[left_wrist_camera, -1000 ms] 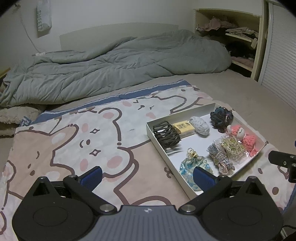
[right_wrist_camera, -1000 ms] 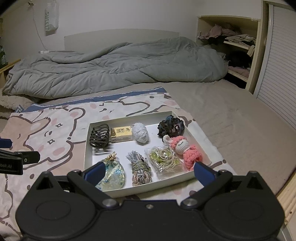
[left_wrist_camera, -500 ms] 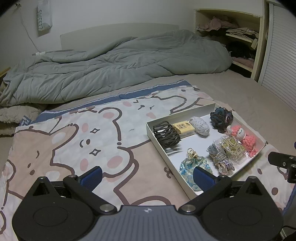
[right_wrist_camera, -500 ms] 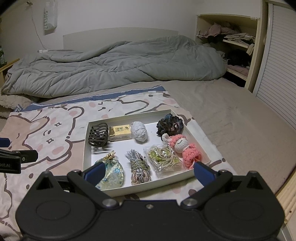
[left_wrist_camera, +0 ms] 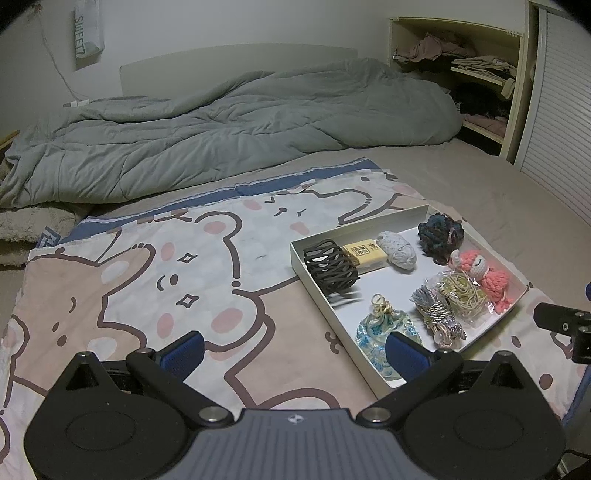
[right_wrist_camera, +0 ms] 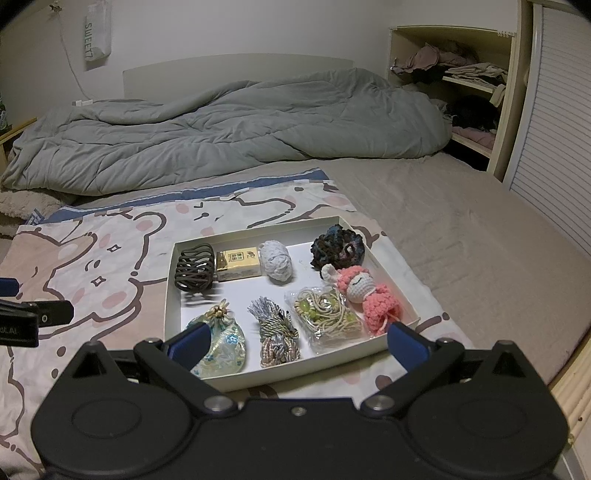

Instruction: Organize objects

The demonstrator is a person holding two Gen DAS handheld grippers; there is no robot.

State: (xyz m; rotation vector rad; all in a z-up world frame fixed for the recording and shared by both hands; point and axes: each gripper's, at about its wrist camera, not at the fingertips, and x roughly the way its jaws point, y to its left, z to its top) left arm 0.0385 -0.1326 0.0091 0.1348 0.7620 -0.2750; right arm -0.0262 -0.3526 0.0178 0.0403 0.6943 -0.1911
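Tray (right_wrist_camera: 384,254) on a bear-print sheet (right_wrist_camera: 110,273) spread over the bed (right_wrist_camera: 461,229), white and shallow, holding eight small things in two rows. Back row, from the left of the right wrist view: dark hair claw (right_wrist_camera: 194,266), yellow box (right_wrist_camera: 240,263) touching it, pale yarn ball (right_wrist_camera: 276,260), dark scrunchie (right_wrist_camera: 338,250) in the far corner. Front row: floral pouch (right_wrist_camera: 225,341), tassel bundle (right_wrist_camera: 277,338), clear bag of cords (right_wrist_camera: 325,317), pink crochet doll (right_wrist_camera: 369,293) lying tilted with its head just beside the scrunchie. Right gripper (right_wrist_camera: 295,341) low before the tray's near edge, jaws released and wide apart, gripping nothing; left finger covering part of the pouch, right finger near the tray's front corner. Left gripper (left_wrist_camera: 293,350) over the sheet beside the tray (left_wrist_camera: 297,254), jaws likewise spread and empty, one finger overlapping the pouch (left_wrist_camera: 376,330). Crumpled grey duvet (right_wrist_camera: 221,136) across the head of the bed, well apart from the tray. Shelf (right_wrist_camera: 461,85) with heaped clothes at right, contents too dim to sort out. Hanging bag (right_wrist_camera: 96,35) on the wall, lettering reading SWEET. Print on the box too small to read; near rim of the tray cut off by the gripper body.
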